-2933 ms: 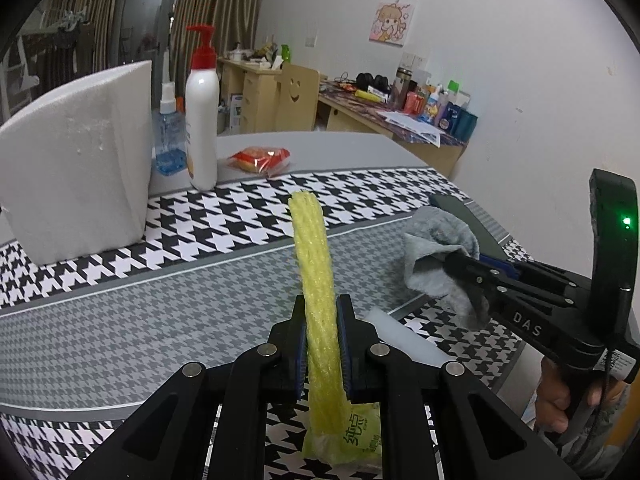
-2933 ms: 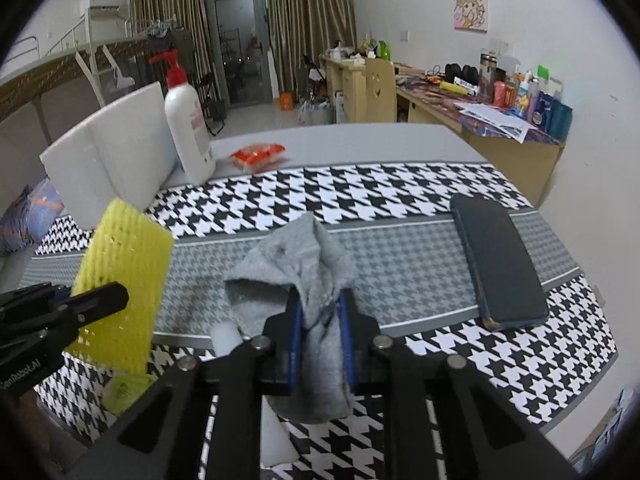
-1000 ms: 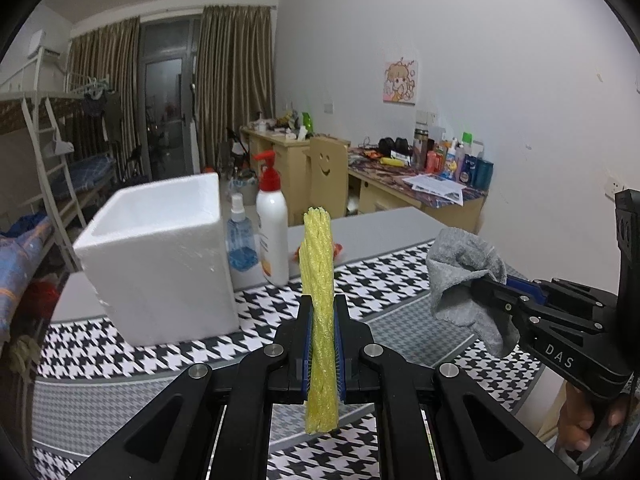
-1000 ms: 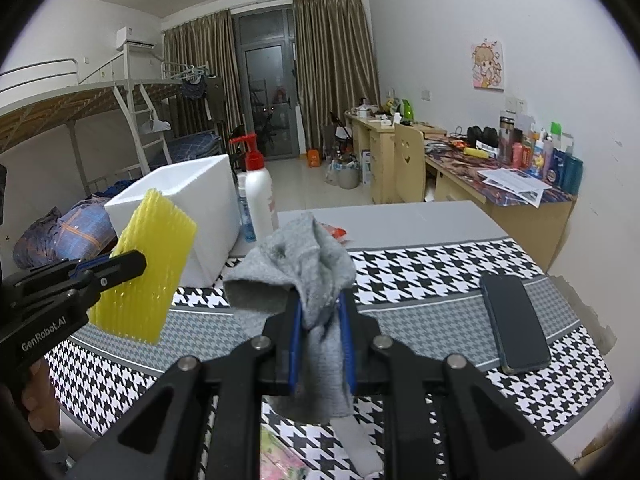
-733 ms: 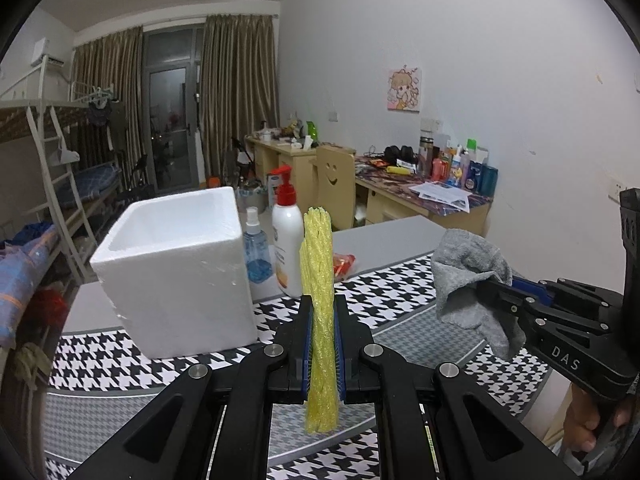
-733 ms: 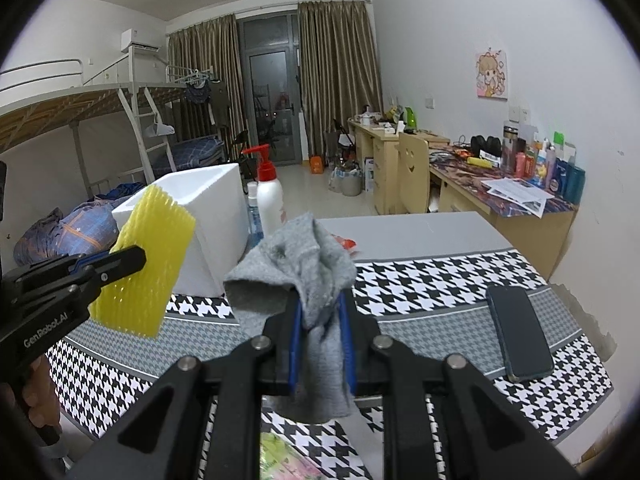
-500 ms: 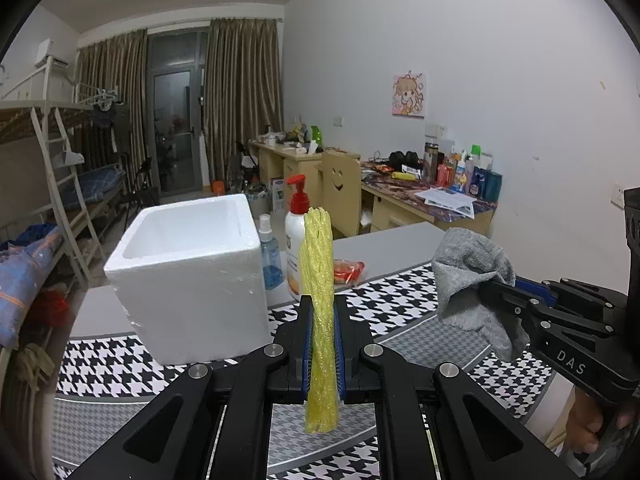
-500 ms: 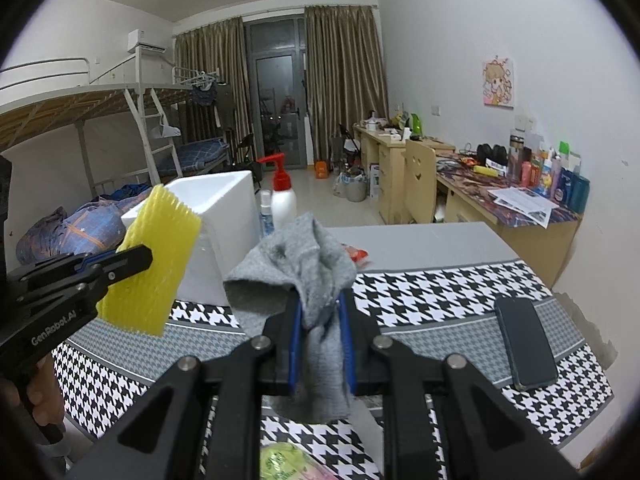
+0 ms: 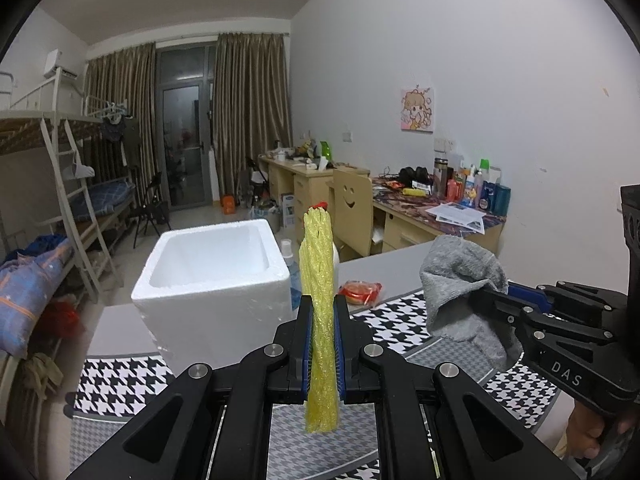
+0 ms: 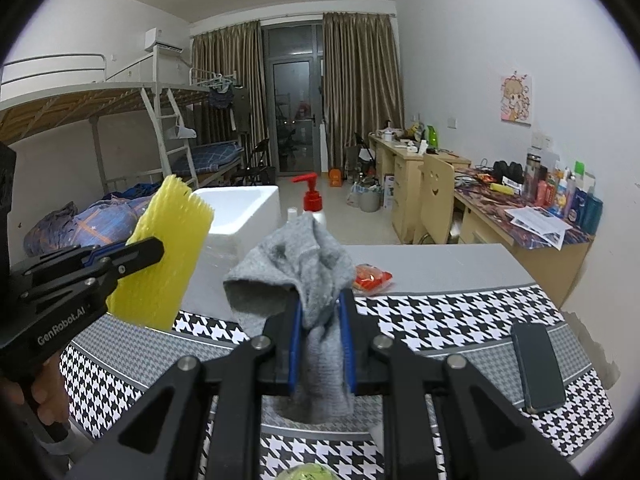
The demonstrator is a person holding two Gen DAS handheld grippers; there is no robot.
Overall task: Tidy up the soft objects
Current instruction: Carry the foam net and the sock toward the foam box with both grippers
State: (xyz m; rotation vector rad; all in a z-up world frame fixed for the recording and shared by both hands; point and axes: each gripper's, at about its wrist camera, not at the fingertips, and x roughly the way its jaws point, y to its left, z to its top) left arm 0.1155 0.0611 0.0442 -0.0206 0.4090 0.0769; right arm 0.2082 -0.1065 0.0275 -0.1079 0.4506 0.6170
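While the left wrist camera looks over the table, the left gripper (image 9: 321, 346) is clamped tight on one yellow foam net sleeve (image 9: 319, 300), pinched upright between its blue pads, ends sticking out above and below. One white foam box (image 9: 216, 280) sits open-topped on the houndstooth tablecloth (image 9: 120, 380), just left of and beyond the sleeve. Right of the box: one small clear bottle (image 9: 289, 256), one red snack packet (image 9: 360, 291), and only a sliver of the pump bottle showing behind the sleeve. Far right of the box, the right gripper (image 9: 494, 300) comes in from the edge, closed on one grey sock (image 9: 456, 284) that droops from its tip, with the person's hand (image 9: 588, 436) on its handle.

Over to the right wrist view: the right gripper (image 10: 322, 344) is biting that single grey sock (image 10: 304, 276), bunched above the pads and hanging below. The foam box (image 10: 244, 216) stands behind it, one red-capped pump bottle (image 10: 312, 202) just to the box's right, the snack packet (image 10: 372, 278) further right. Well right of the box lies one dark phone (image 10: 536, 364), flat on the cloth. In front of the box, at left, the left gripper (image 10: 158, 248) holds the yellow sleeve (image 10: 164, 264) broadside in the air, a hand (image 10: 48, 396) below.
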